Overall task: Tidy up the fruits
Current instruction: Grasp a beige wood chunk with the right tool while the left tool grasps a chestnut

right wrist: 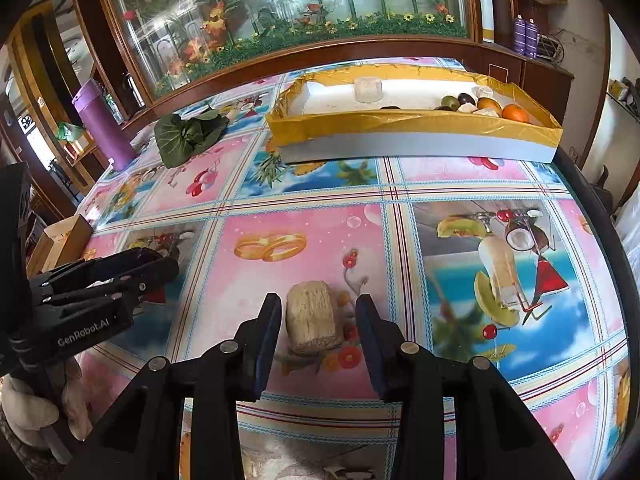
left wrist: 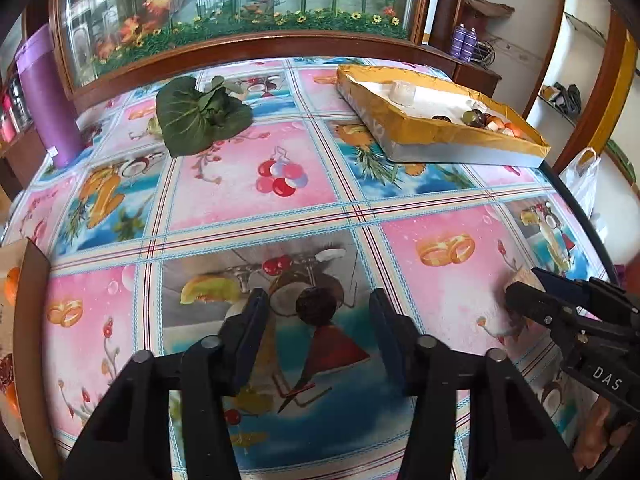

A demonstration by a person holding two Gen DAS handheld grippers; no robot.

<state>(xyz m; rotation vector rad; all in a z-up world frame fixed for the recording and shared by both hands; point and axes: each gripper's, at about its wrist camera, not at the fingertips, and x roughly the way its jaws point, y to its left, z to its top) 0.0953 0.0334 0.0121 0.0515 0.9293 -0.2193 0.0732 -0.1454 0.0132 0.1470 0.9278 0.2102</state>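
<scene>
Two grippers hang low over the patterned tablecloth [left wrist: 248, 204], each tilted down at its own item, which suggests a paired pick-up. Nearest, the left gripper [left wrist: 316, 312] has its fingers spread, a small dark round fruit [left wrist: 316, 305] lying between them with clear gaps on both sides. The right gripper [right wrist: 319, 320] straddles a pale, ridged tan chunk [right wrist: 312, 322] in the same way; its left pad sits just beside the chunk, yet nothing is pinched. Only the right wrist view shows that chunk whole; the left view catches just a sliver of it behind the other gripper's tips. Farther off, a leafy green vegetable [left wrist: 200, 120] lies on the left and a purple bottle [right wrist: 102, 124] stands at the far left edge. Farthest right, the yellow-lined tray [right wrist: 416, 126] already holds several fruits [right wrist: 490, 106] clustered in its right end, probably where these two belong.
</scene>
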